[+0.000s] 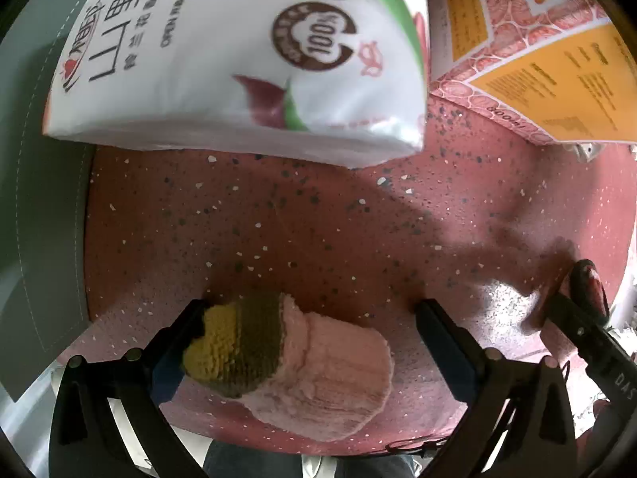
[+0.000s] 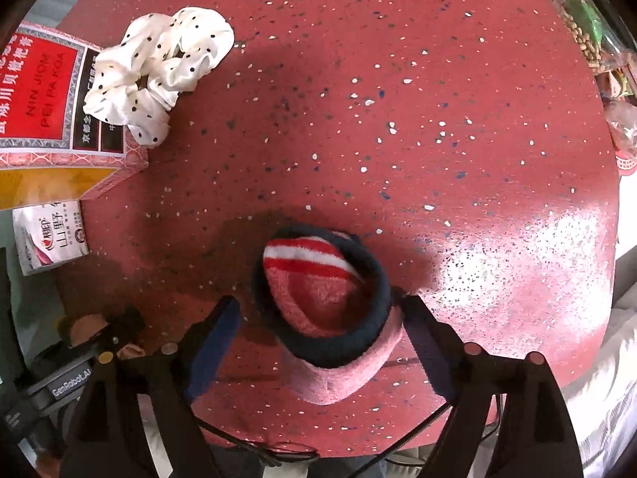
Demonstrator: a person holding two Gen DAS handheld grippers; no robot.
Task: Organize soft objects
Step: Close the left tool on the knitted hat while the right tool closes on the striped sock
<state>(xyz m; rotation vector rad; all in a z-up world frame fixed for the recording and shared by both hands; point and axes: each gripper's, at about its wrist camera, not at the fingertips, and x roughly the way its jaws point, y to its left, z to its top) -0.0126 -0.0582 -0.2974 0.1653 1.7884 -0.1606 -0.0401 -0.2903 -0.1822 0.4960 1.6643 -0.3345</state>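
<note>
A round red speckled table (image 2: 398,119) fills both views. At its far left in the right wrist view lies a red and orange box (image 2: 43,119), and the same box (image 1: 537,59) shows at the far right of the left wrist view. A white tissue pack (image 1: 239,59) lies just left of the box in the left wrist view, at the far side of the table; from the right wrist it is the small pack (image 2: 49,239) at the left edge, near side of the box. A white dotted scrunchie (image 2: 159,67) rests partly on the box's right corner and partly on the table.

The pink knitted sock (image 1: 330,374), with an olive and yellow toe, lies on the near part of the table between the fingers of the left gripper (image 1: 314,334). The jaws are spread wide; the left finger (image 1: 187,326) touches or nearly touches the yellow toe, the right one stands apart from the sock.

The pink sock with a navy cuff and red-white stripes (image 2: 322,298) lies near the table's near edge between the released fingers of the right gripper (image 2: 318,318). Its right finger (image 2: 422,334) is just beside the cuff; the left is apart.

Snack bags (image 2: 589,28) sit at the far right edge.
</note>
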